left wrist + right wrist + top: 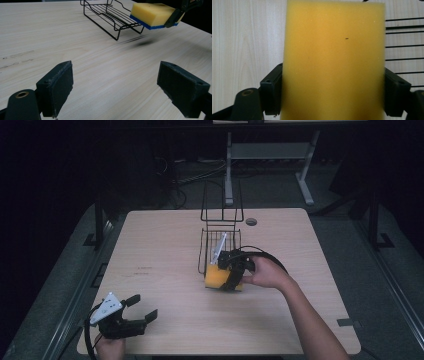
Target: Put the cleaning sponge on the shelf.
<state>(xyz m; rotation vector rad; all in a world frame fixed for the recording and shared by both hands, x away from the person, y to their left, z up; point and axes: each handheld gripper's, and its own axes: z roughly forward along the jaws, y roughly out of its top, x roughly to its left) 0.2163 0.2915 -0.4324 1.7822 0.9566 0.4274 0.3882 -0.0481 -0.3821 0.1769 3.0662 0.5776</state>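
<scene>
Sponge held over the rack's near edge

Your right gripper (234,270) is clamped on the yellow sponge (334,62), held off the table at the wire rack's (220,240) 6 o'clock edge. Carry it toward 12 o'clock, keep it level, and clear the rim before lowering. Your left gripper (122,90) sits idle at 8 o'clock, jaws spread.

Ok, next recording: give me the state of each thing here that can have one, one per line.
sponge: yellow with blue underside, held off the table, at the rack's near end.
wire rack: upright on the table; contents unclear.
right gripper: shut on the sponge's sides.
left gripper: open, holding nothing, low over the table.
</scene>
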